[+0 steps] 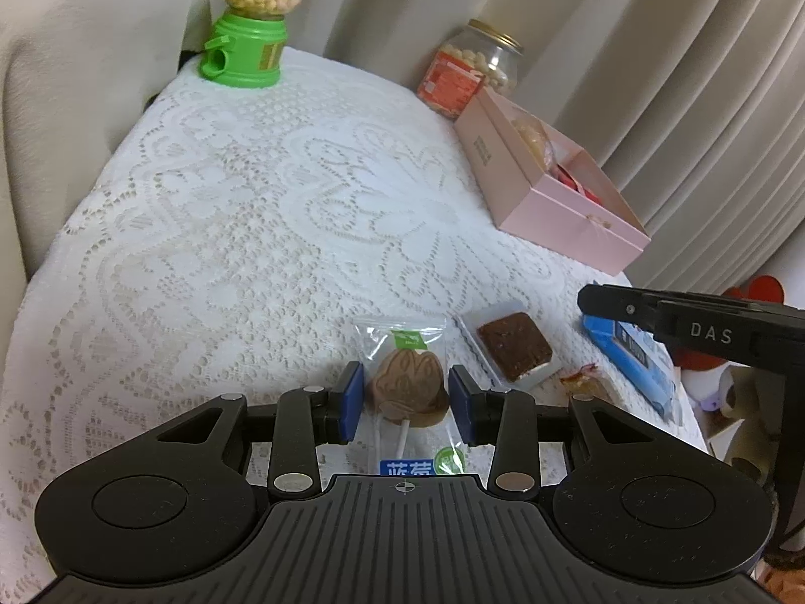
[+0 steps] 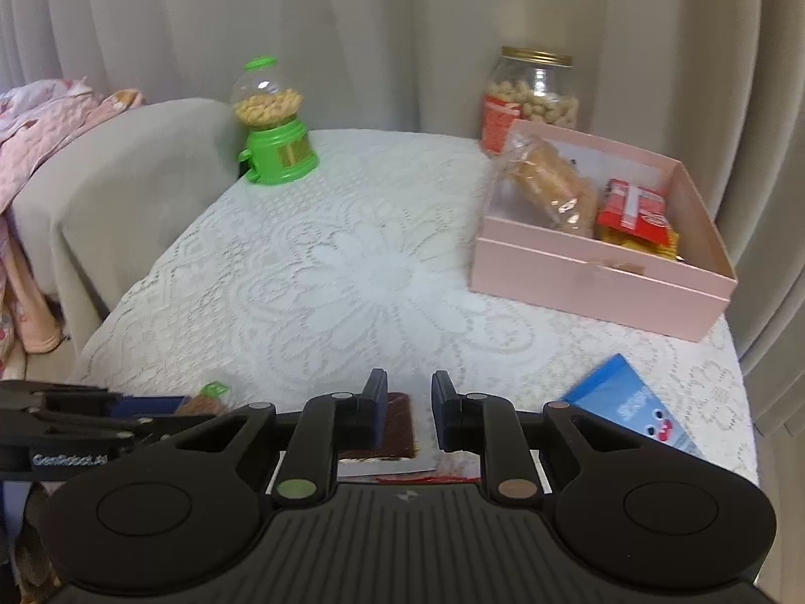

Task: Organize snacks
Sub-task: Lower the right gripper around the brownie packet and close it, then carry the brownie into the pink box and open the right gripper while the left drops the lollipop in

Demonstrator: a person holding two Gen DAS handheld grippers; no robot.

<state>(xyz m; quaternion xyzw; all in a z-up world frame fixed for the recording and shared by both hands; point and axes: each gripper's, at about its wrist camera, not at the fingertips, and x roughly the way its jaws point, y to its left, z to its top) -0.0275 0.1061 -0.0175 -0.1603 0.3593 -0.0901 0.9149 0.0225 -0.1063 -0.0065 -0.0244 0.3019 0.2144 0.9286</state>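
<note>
A: Lollipop [image 1: 407, 387] flat on cloth [image 1: 251, 226], well apart from box [image 1: 568, 221], on its near side. Flanked by left gripper [image 1: 406, 397]; pinched or only straddled, cannot tell.

B: Right gripper [image 2: 410, 402] clenched, nothing seen between. Best to pinch the candy disc, not loose wrapper; lift clear of cookie [image 1: 513, 345] first.

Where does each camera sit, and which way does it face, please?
Left wrist: on the left tool, looking forward and down over the lace tablecloth; its pads grip a lollipop, and the right tool enters from the right.
Right wrist: on the right tool, facing the pink box; its own fingers show, shut, with the left tool at left.
Shared: green dispenser, peanut jar, pink box, brownie packet, tablecloth.
</note>
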